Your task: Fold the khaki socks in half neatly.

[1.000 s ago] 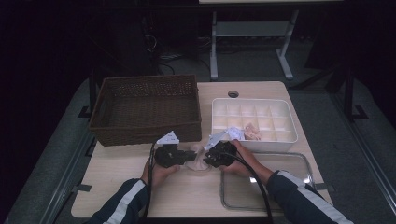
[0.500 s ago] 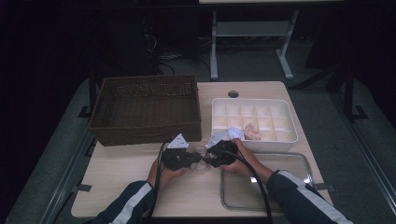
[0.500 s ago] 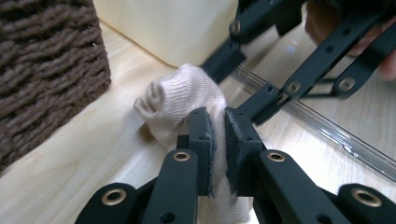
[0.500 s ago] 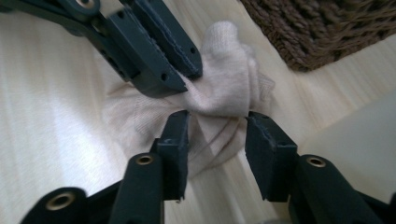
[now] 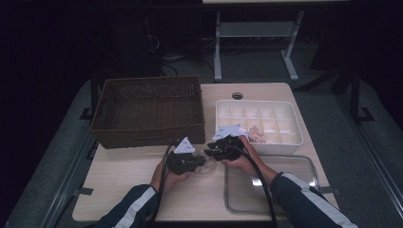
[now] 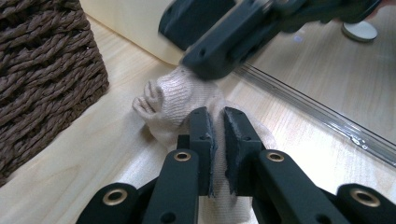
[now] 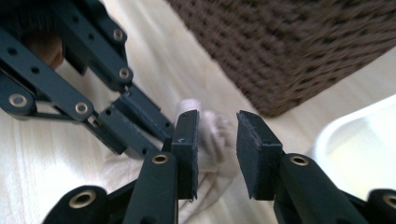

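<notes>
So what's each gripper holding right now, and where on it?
Left gripper pinches the beige sock at a fold mid-fabric; right gripper is open around its bunched end.

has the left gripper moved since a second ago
Barely: in the high view the left gripper has stayed on the bare table just in front of the wicker basket, jaws pinching the beige sock.

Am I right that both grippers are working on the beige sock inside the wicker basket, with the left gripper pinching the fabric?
Not quite: the beige sock lies on the wooden table, beside the wicker basket, not inside it, as the left gripper view shows. The rest stands: the left gripper pinches the fabric and the right gripper is at the sock too.
</notes>
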The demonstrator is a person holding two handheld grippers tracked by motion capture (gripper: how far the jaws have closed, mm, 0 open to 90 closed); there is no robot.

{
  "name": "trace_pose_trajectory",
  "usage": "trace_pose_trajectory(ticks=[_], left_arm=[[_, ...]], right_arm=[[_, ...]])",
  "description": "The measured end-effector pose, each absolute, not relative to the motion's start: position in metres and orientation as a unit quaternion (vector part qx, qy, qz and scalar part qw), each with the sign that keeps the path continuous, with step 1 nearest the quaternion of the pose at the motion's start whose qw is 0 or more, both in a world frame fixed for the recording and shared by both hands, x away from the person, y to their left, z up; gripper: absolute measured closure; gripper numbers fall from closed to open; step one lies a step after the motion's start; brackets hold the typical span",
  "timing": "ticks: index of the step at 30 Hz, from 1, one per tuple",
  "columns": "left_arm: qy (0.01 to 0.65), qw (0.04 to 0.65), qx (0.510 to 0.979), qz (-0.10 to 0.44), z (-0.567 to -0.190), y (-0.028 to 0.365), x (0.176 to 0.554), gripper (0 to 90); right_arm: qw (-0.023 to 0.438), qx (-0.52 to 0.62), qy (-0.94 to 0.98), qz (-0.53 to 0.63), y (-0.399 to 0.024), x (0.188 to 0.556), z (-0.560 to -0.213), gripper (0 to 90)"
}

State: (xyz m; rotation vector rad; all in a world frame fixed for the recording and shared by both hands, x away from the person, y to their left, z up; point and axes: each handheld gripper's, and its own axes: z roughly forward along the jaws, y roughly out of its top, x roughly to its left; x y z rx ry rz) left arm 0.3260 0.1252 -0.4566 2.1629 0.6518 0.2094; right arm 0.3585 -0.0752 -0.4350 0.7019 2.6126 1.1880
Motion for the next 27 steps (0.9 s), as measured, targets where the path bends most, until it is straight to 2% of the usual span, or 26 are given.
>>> trace_pose_trajectory(ticks=[4,8,13,16,19,21,24,27], left_arm=[[0.260,0.423,0.864,0.083,-0.457,0.125,0.326,82.2],[0.256,0.421,0.866,0.085,-0.457,0.124,0.325,81.9],[0.252,0.426,0.865,0.082,-0.457,0.125,0.325,79.5],[0.254,0.434,0.861,0.076,-0.452,0.132,0.321,72.2],[0.287,0.457,0.839,0.069,-0.444,0.146,0.318,58.5],[0.316,0.478,0.817,0.067,-0.440,0.159,0.317,57.9],[0.329,0.465,0.819,0.066,-0.444,0.165,0.319,56.2],[0.320,0.452,0.832,0.039,-0.454,0.156,0.318,55.4]], right_arm=[[0.087,0.223,0.885,0.400,-0.075,0.359,-0.435,64.9],[0.099,0.217,0.894,0.379,-0.073,0.359,-0.438,68.8],[0.089,0.222,0.900,0.363,-0.071,0.360,-0.444,72.7],[0.100,0.209,0.906,0.353,-0.071,0.358,-0.446,74.2],[0.099,0.211,0.907,0.350,-0.073,0.357,-0.448,74.9],[0.106,0.210,0.909,0.345,-0.076,0.354,-0.450,75.0],[0.109,0.213,0.908,0.345,-0.074,0.351,-0.450,75.0],[0.111,0.213,0.907,0.345,-0.074,0.350,-0.450,75.0]])
